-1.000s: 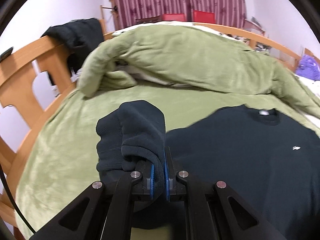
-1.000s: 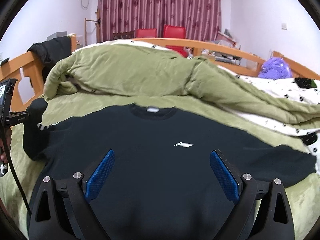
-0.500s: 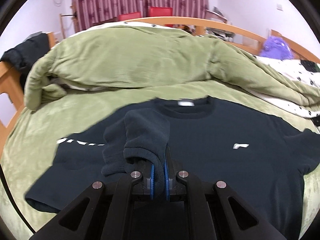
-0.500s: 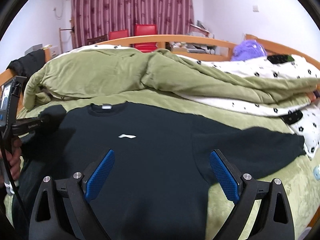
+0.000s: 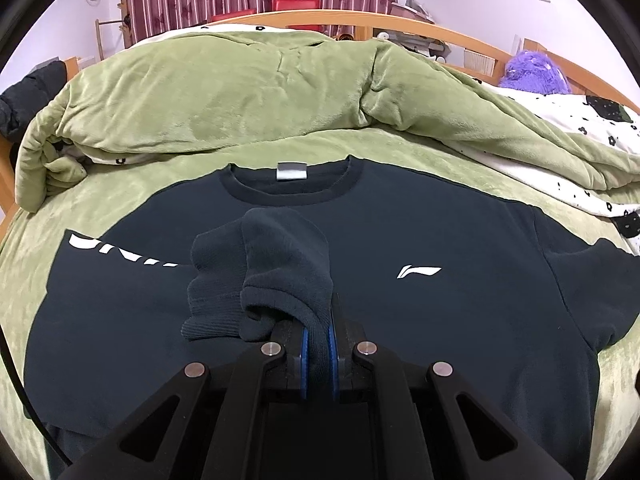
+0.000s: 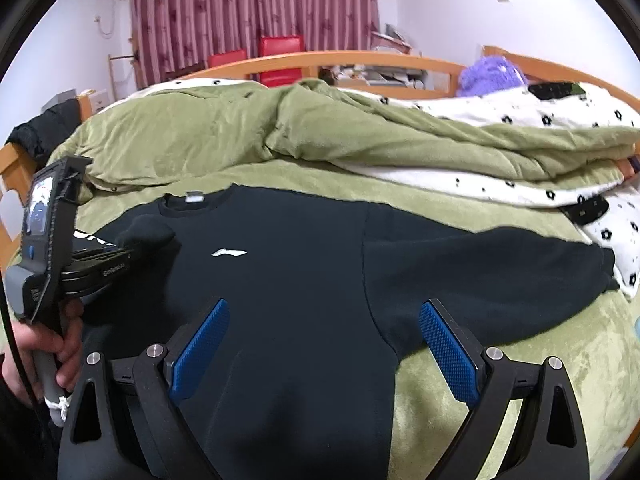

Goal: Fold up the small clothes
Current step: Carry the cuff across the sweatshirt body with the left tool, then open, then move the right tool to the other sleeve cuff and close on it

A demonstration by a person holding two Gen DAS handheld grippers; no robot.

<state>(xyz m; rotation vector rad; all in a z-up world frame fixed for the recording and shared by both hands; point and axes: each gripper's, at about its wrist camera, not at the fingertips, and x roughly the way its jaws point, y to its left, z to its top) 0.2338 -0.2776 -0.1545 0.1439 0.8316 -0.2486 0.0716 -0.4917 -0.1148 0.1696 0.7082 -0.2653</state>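
A dark navy sweatshirt [image 5: 420, 232] with a white chest logo lies front-up on the green bed; it also shows in the right wrist view [image 6: 304, 264]. My left gripper [image 5: 319, 344] is shut on the cuff of its left sleeve [image 5: 276, 268] and holds it folded over the chest. In the right wrist view that gripper [image 6: 120, 258] sits at the left with the cuff [image 6: 148, 230] in it. My right gripper [image 6: 322, 354] is open and empty, above the sweatshirt's lower right part. The right sleeve [image 6: 500, 280] lies stretched out flat.
A bunched green quilt [image 5: 256, 92] lies behind the sweatshirt, with a white flowered sheet [image 6: 520, 116] to the right. A wooden bed frame [image 5: 400, 24] rings the bed. A purple plush [image 5: 532, 72] sits far right, a black garment [image 5: 20, 100] hangs far left.
My left gripper has carried the sleeve cuff from the bed's left side to the right, over the sweatshirt's chest. My right gripper stayed open and shifted rightward toward the right sleeve.
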